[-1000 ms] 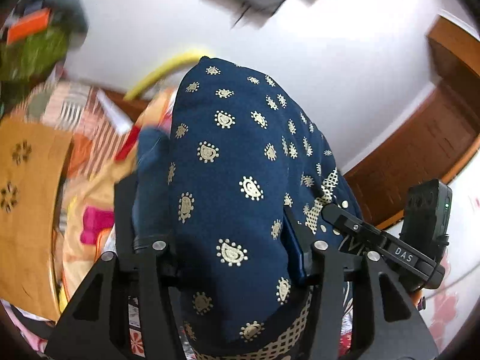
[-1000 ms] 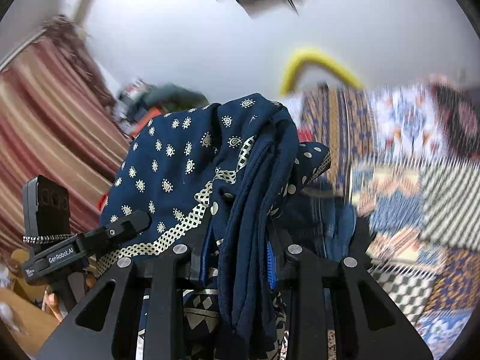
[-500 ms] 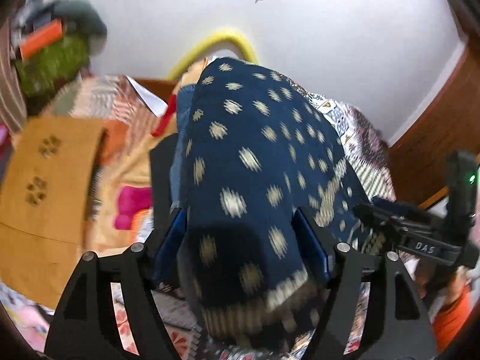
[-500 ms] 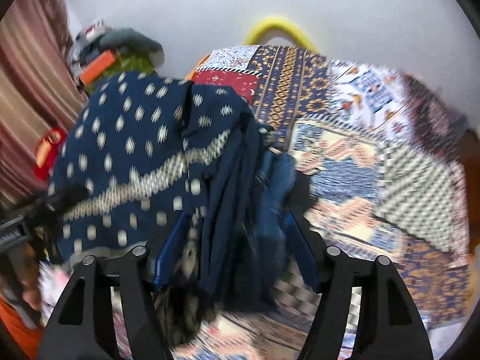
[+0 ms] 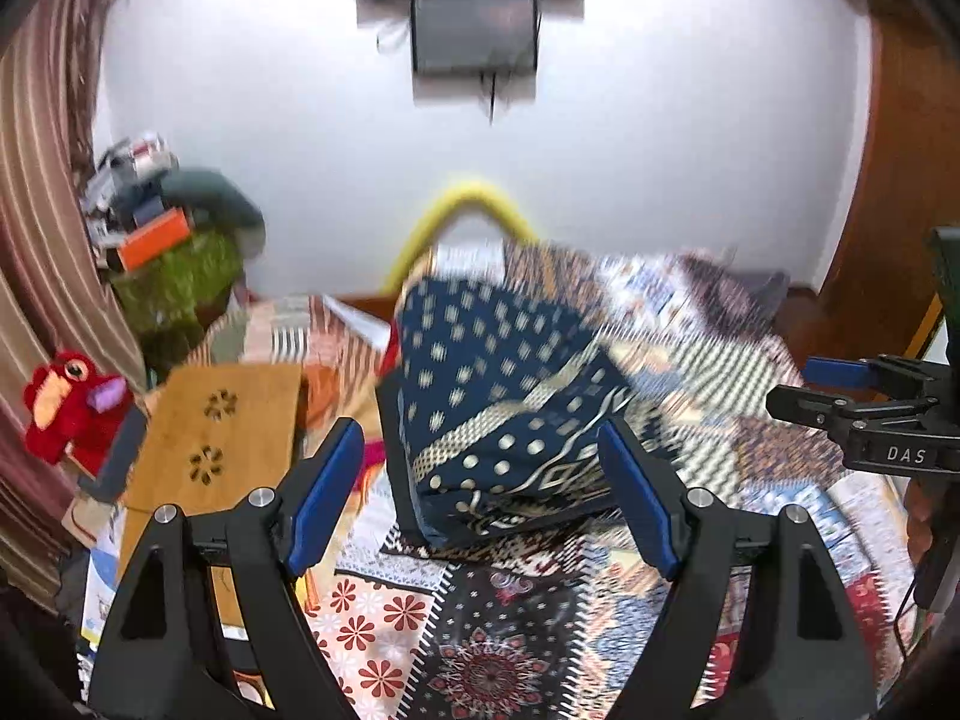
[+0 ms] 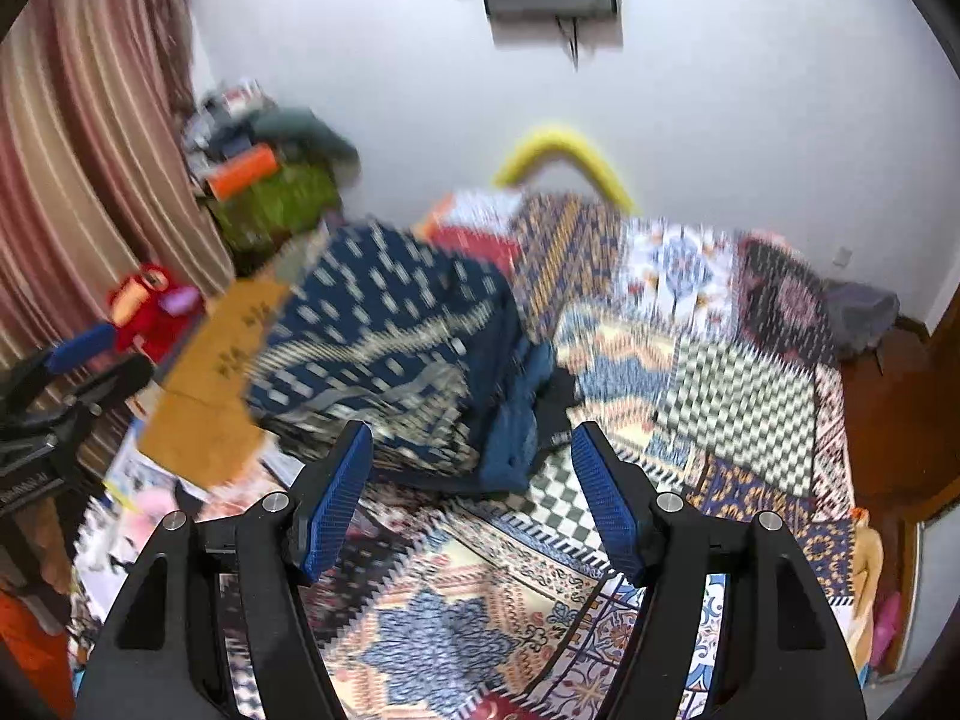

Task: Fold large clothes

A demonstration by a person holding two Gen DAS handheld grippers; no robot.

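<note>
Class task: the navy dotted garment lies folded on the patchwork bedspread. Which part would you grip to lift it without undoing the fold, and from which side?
Probably the near right corner of the navy dotted garment, where the layered edges stack up. Come in low from the near side with the open right claw, pinching all layers together; the top panel is broad and flat, offering no hold.

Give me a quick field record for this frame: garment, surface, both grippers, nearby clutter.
garment: navy printed cloth, folded bundle, lying on the bed
surface: patchwork bedspread
left gripper: open, jaws have just been opening, nothing between them
right gripper: open, jaws just opened, empty
clutter: red plush toy, wooden board left of the bundle
</note>
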